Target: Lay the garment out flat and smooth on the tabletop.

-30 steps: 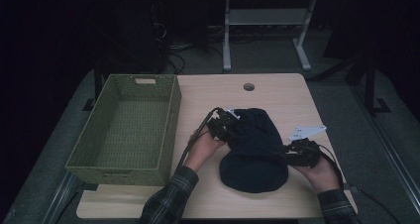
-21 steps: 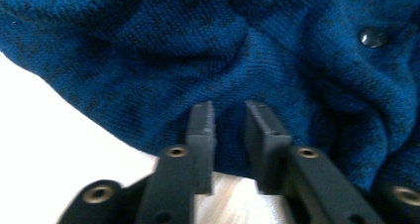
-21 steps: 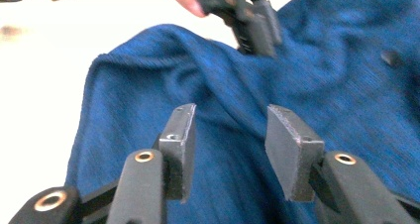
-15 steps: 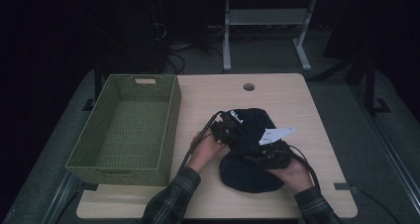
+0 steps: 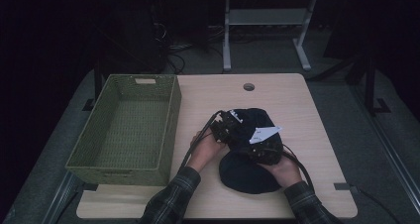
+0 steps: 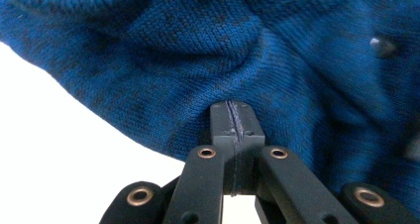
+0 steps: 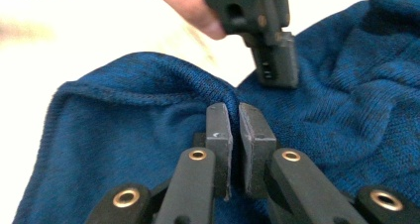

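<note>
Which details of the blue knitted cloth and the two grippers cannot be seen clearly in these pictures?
- blue knitted cloth, high view: dim light, so its folds and its kind are unclear.
- left gripper, left gripper view: jaws together at a fold; whether fabric sits between them is hidden.
- right gripper, right gripper view: the narrow gap is dark; pinched fabric cannot be confirmed.
- green basket, high view: near wall hides part of its floor.

High view dim, murky at the edges — both gripper views bright, table glared white, foreground soft.

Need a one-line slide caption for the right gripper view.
Right gripper, jaws nearly shut, at a fold of the blue knit garment; left gripper on the same garment beyond.
</note>
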{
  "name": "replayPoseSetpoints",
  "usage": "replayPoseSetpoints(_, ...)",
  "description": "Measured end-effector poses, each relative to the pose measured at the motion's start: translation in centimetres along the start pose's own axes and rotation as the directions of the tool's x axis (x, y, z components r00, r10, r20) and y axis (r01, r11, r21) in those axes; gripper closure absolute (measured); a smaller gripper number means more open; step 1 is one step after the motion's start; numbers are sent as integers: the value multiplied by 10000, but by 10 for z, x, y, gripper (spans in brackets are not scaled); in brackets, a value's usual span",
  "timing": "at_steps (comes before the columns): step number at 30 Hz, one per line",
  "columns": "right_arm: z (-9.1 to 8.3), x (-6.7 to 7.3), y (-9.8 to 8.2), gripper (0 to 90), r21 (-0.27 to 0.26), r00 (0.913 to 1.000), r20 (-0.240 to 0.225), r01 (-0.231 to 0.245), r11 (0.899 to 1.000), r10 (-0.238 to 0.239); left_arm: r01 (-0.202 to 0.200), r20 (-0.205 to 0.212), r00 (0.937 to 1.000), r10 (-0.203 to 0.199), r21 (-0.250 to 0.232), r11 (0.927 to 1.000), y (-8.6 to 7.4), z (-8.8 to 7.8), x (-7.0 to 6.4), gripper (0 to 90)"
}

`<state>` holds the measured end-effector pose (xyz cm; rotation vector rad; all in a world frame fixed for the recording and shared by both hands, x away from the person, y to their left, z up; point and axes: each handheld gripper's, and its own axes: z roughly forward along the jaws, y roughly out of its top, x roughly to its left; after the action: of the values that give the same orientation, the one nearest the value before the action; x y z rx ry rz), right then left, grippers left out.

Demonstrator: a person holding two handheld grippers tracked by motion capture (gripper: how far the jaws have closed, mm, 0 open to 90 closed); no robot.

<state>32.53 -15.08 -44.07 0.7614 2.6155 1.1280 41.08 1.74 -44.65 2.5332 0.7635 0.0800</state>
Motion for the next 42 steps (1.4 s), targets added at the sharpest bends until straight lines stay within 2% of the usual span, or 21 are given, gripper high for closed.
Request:
replayPoseSetpoints(4,-8,3,-1,844,-214,9983,-548,185,9996,-196,70,-368,9993,-68,47,10000,-2,-2,9,900)
replayPoseSetpoints(6,-11,4,-2,849,-285,9965,-797,229,9993,-251,171,-410,9990,-172,-35,9998,-3,-3,15,900)
replayPoseSetpoints(10,-12,5,-5,845,-191,9962,-834,241,9995,-257,433,-286,9986,-439,-232,9988,-5,-4,22,900)
replayPoseSetpoints(11,-10,5,-6,825,-113,9964,-811,259,9996,-267,412,-321,9986,-420,-233,9989,-5,-4,21,900)
replayPoseSetpoints(13,-6,5,-10,679,-82,9957,-921,115,9999,-122,345,-357,9987,-351,-180,9992,-6,-5,20,900)
replayPoseSetpoints(14,-6,5,-10,679,-82,9957,-921,115,9999,-122,375,-274,9989,-381,-208,9991,-6,-6,21,900)
replayPoseSetpoints(15,-7,5,-11,657,-59,9962,-863,89,9999,-94,485,-227,9985,-493,-320,9983,-7,-7,20,899)
replayPoseSetpoints(16,-9,4,-12,654,-81,9961,-876,84,9999,-91,427,-226,9988,-434,-322,9986,-8,-11,20,898)
replayPoseSetpoints(20,-27,0,-17,640,-615,9966,-798,-258,9978,208,379,-151,9991,-389,-630,9973,-14,-25,13,891)
replayPoseSetpoints(24,-46,-8,-28,684,-826,9967,-501,-683,9942,643,224,61,9997,-219,-973,9950,-23,-40,0,898)
replayPoseSetpoints(27,-59,-16,-40,739,-976,9954,-257,-940,9908,920,-73,91,9999,81,-878,9961,-28,-45,-11,898)
replayPoseSetpoints(29,-64,-21,-47,759,-882,9924,-195,-1231,9885,1218,-131,196,9997,148,-873,9961,-31,-45,-18,898)
replayPoseSetpoints(30,-67,-26,-54,791,-789,9909,28,-1343,9878,1349,-174,247,9995,197,-895,9958,-32,-44,-21,898)
replayPoseSetpoints(32,-68,-28,-57,809,-734,9893,158,-1437,9869,1452,-335,218,9991,352,-741,9967,-33,-40,-25,898)
replayPoseSetpoints(36,-67,-40,-67,882,-336,9826,560,-1755,9839,1772,-352,211,9991,359,-347,9988,-39,-26,-29,898)
replayPoseSetpoints(39,-61,-45,-73,897,112,9801,736,-1854,9826,1841,-356,127,9993,357,-99,9993,-43,-20,-29,899)
replayPoseSetpoints(42,-53,-46,-77,897,744,9794,840,-1898,9790,1835,-268,168,9995,271,-179,9995,-45,-21,-28,899)
